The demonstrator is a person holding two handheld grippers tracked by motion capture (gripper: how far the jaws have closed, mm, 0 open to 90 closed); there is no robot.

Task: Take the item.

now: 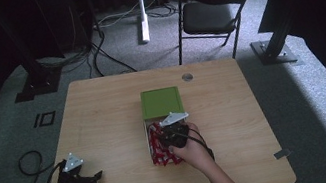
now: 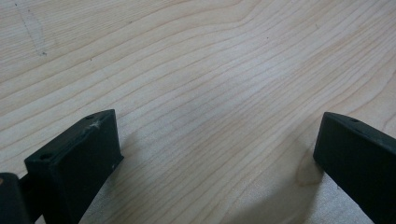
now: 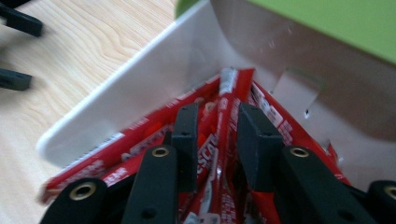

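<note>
Wooden table point(image 1: 103, 112), light grain, seen from above on grey carpet; black folding chair point(image 1: 210, 12) beyond the far edge, toward 12 o'clock. Small round grey grommet point(image 1: 187, 76) set in the tabletop near that far edge.

Open white box point(image 3: 154, 79) just right of table centre, its green lid point(image 1: 161, 102) flipped back toward 12 o'clock. Inside, a loose heap of red stick sachets point(image 1: 159, 153) with white lettering, crowded against the white wall.

Right tongs point(image 3: 215, 130) lowered into the box at the heap; jaws narrowed around one upright red sachet point(image 3: 223, 116), pads close on either side, contact at the pads not quite certain. Hand gripping the tool from 5 o'clock, grey plate on top.

Left tongs point(image 1: 96, 176) resting near the 7 o'clock corner of the table, well apart from the box; jaws wide, bare wood between them.
</note>
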